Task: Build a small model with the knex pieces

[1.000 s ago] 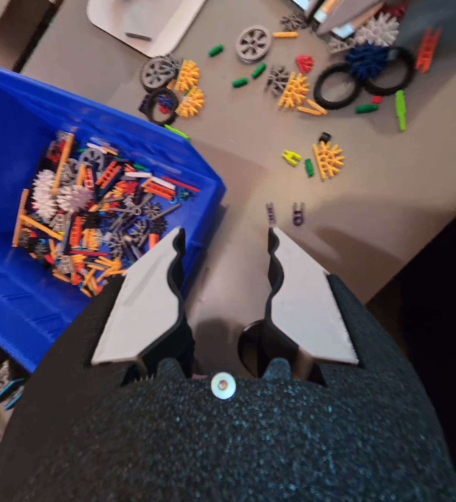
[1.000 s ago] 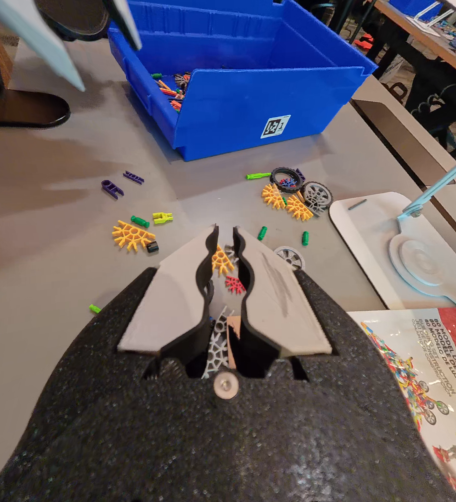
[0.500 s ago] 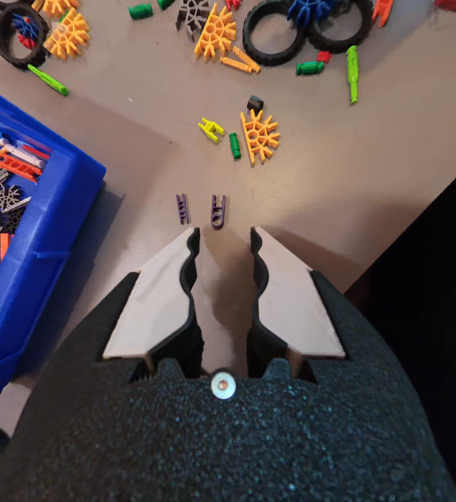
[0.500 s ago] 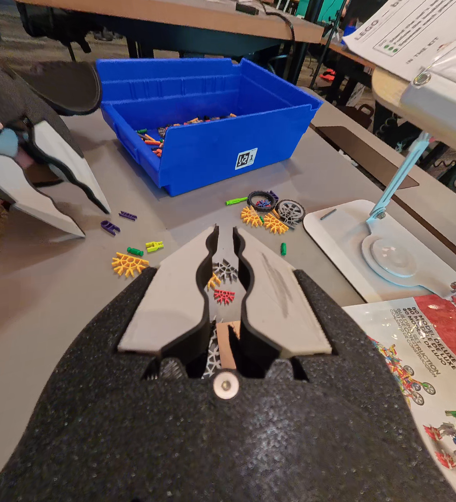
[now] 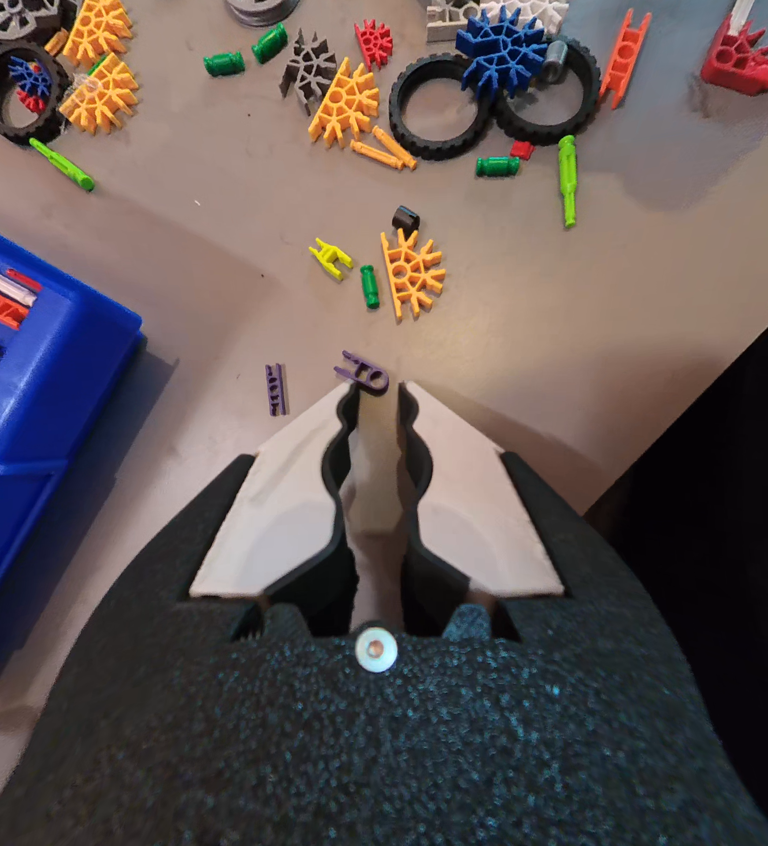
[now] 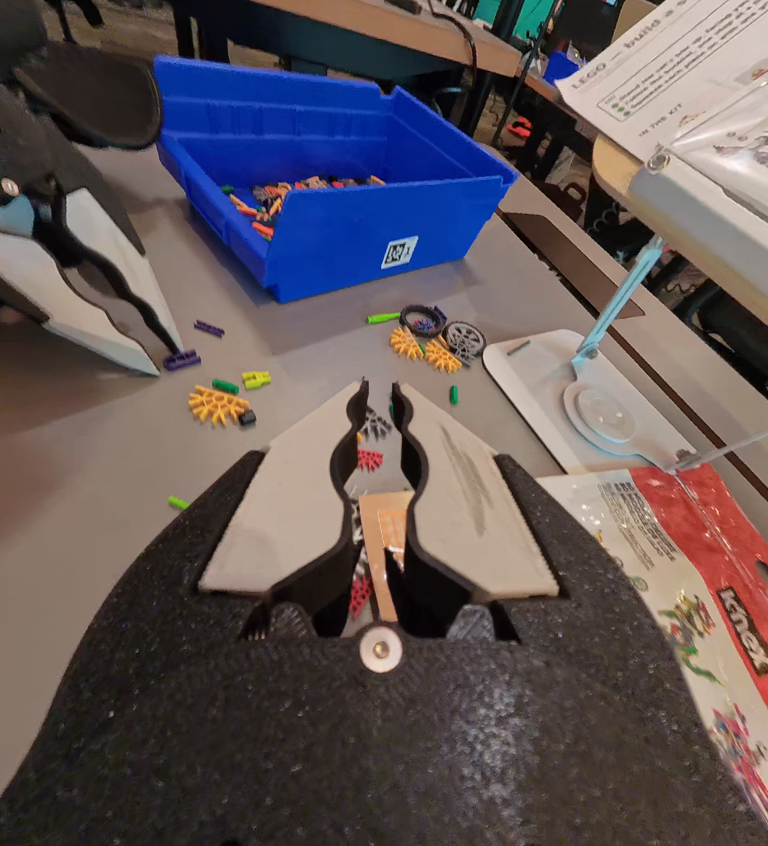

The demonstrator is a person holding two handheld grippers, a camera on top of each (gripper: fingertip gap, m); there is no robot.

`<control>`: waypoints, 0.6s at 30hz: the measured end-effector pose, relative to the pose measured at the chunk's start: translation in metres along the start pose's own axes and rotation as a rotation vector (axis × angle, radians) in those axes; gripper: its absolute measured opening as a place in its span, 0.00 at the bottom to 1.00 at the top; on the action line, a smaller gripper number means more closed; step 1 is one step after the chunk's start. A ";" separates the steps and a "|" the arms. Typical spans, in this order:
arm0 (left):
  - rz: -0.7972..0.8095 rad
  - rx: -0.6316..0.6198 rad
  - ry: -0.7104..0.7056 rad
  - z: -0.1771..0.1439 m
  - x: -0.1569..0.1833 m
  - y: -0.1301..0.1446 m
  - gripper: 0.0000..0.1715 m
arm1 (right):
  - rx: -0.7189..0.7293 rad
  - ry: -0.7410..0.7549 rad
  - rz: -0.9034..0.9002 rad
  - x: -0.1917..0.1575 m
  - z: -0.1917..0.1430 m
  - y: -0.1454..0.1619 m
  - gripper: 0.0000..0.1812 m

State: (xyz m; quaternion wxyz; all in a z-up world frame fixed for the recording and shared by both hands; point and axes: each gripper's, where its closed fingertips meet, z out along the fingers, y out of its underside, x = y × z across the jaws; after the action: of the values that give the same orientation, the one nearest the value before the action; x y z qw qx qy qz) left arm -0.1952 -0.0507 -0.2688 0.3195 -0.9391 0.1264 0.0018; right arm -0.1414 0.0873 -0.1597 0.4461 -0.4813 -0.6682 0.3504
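My left gripper point(image 5: 376, 389) is low over the grey table, its jaws narrowly open. A small purple connector point(image 5: 366, 371) lies right at the fingertips, touching or almost touching them. The right wrist view shows the same gripper point(image 6: 162, 361) with its tips down at the purple connector point(image 6: 182, 359). A short purple rod piece point(image 5: 275, 389) lies just to the left. My right gripper point(image 6: 379, 383) hovers above the table, empty, with a narrow gap between its jaws. Below it lie a grey connector point(image 6: 375, 425) and a red connector point(image 6: 369, 459).
A blue bin point(image 5: 52, 389) of mixed parts stands to the left, also seen at the back of the right wrist view point(image 6: 373, 238). Yellow connectors point(image 5: 411, 274), green rods point(image 5: 369, 286), black tyres point(image 5: 437, 110), a white stand base point(image 6: 533, 380) and a printed bag point(image 6: 716, 572) lie around. The table edge point(image 5: 647, 435) is close on the right. One gripper's finger ends stand about 20 cm off the other's. My right tips are about 20 cm from the short purple rod piece point(image 5: 275, 389), my left tips only 4 cm. My right wrist view point(image 6: 208, 327) looks at it from another angle.
My left gripper moved from above the bin down to the purple connector, and its jaws narrowed. The connector has turned slightly. My right gripper rose and tilted a little; its gap is unchanged.
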 end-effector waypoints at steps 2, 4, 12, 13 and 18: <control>-0.009 0.003 -0.010 0.001 -0.002 -0.001 0.14 | -0.018 0.012 -0.025 -0.003 -0.006 0.009 0.05; -0.023 0.006 -0.012 0.002 -0.003 -0.003 0.14 | -0.023 0.006 -0.038 -0.008 -0.013 0.017 0.05; -0.061 0.041 -0.015 0.010 0.001 -0.013 0.08 | -0.025 0.013 -0.069 -0.008 -0.030 0.037 0.05; -0.064 0.042 -0.019 0.011 0.001 -0.014 0.07 | -0.015 0.011 -0.061 -0.008 -0.031 0.037 0.05; -0.073 0.026 -0.020 0.014 -0.002 -0.017 0.05 | 0.021 -0.010 -0.060 -0.014 -0.035 0.036 0.05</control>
State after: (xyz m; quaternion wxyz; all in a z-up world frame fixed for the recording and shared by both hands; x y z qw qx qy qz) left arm -0.1916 -0.0289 -0.2691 0.3329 -0.9388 0.0888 -0.0023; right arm -0.0946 0.0859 -0.1830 0.4582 -0.4548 -0.6807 0.3462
